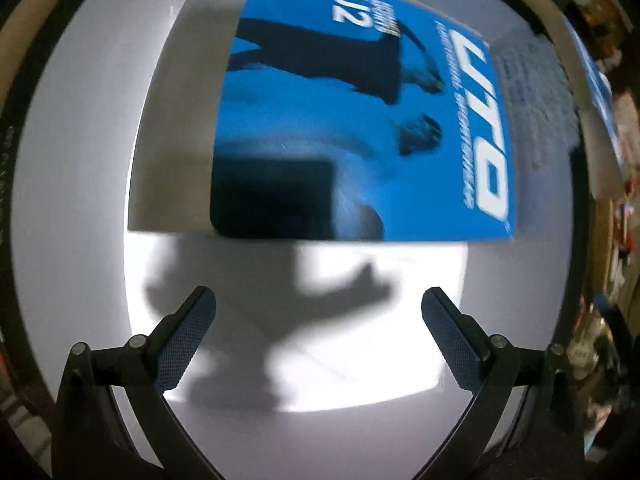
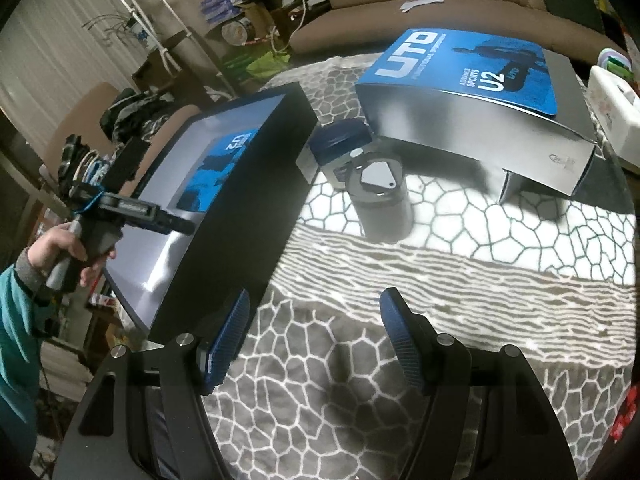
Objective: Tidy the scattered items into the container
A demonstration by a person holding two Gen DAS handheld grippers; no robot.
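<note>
In the left wrist view my left gripper [image 1: 318,316] is open and empty inside the black container, above its white floor [image 1: 340,300], where a flat blue UTO packet [image 1: 360,120] lies. In the right wrist view the black container [image 2: 236,216] stands at the left and the left gripper [image 2: 136,212] reaches into it. My right gripper [image 2: 314,328] is open and empty above the patterned blanket [image 2: 460,260]. A dark cup with a grey lid [image 2: 378,196] and a blue-lidded jar [image 2: 342,148] stand beside the container.
A grey UTO box with a blue top [image 2: 480,100] lies at the back right. A white object [image 2: 612,108] sits at the far right edge. A sofa [image 2: 440,8] and clutter are behind.
</note>
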